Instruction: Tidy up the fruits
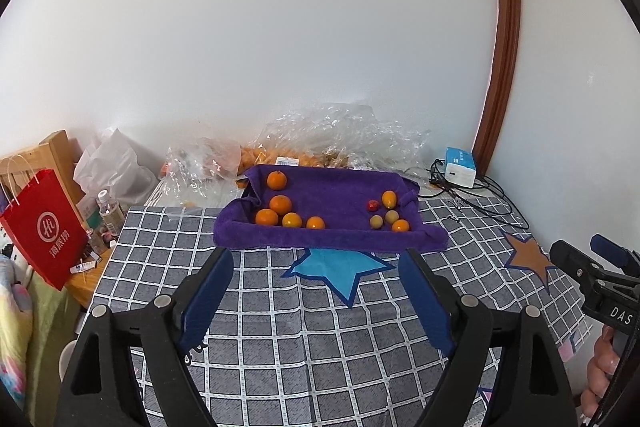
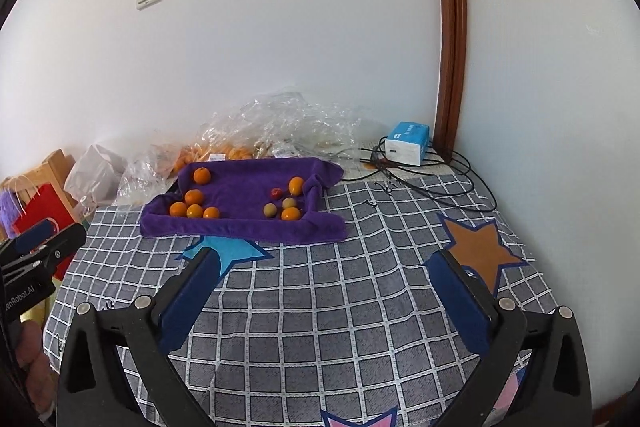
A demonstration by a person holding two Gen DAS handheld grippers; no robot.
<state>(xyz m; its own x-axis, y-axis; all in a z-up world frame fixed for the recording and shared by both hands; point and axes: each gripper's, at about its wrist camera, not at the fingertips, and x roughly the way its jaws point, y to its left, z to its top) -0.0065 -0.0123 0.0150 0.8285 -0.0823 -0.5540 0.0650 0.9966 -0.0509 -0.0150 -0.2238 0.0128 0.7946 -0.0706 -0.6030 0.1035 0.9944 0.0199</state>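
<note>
both grippers (image 1: 316,267) (image 2: 320,267) — level, agape

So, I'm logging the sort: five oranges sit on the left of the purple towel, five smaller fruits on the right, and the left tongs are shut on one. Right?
Not quite. The left tongs are open and empty, as the left wrist view shows. The oranges, smaller fruits and purple towel are as you say.
</note>
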